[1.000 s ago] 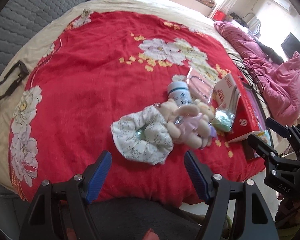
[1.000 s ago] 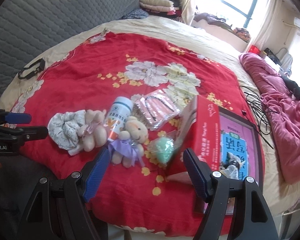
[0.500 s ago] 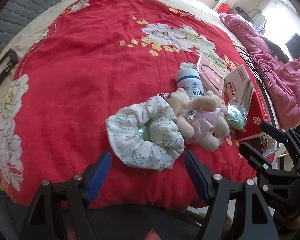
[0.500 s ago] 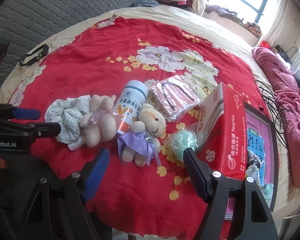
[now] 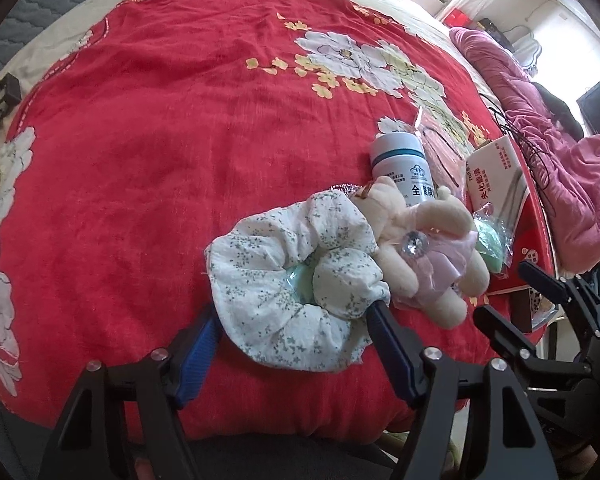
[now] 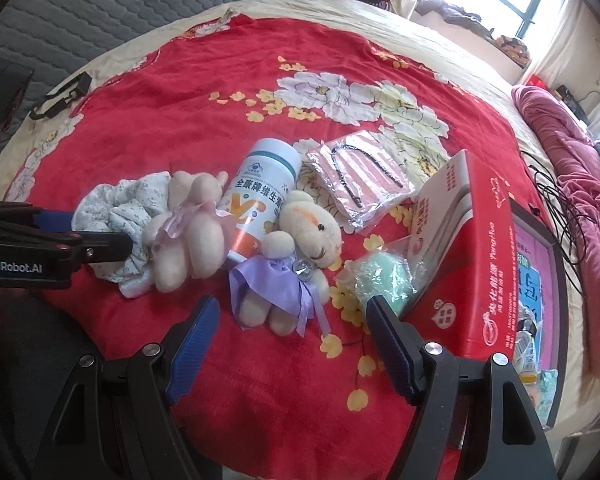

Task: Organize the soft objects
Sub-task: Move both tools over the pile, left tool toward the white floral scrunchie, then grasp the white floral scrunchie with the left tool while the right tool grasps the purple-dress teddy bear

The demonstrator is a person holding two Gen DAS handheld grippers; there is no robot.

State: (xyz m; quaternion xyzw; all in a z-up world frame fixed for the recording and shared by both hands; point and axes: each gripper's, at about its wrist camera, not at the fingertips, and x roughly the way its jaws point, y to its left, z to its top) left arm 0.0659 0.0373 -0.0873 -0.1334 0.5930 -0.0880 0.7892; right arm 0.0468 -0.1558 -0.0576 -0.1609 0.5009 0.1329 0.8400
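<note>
Where scrunchie [image 5: 288,280] lies — bear [image 5: 424,248], bottle [image 5: 404,168] behind.

Left claw [image 5: 292,348] black plastic arms, blue ribbed pads on the fingers [image 5: 198,354], shiny silver screws, right claw [image 6: 292,344] the same black and blue, white "GenRobot.AI" letters on the side, maybe bare fingertips at the edge
</note>
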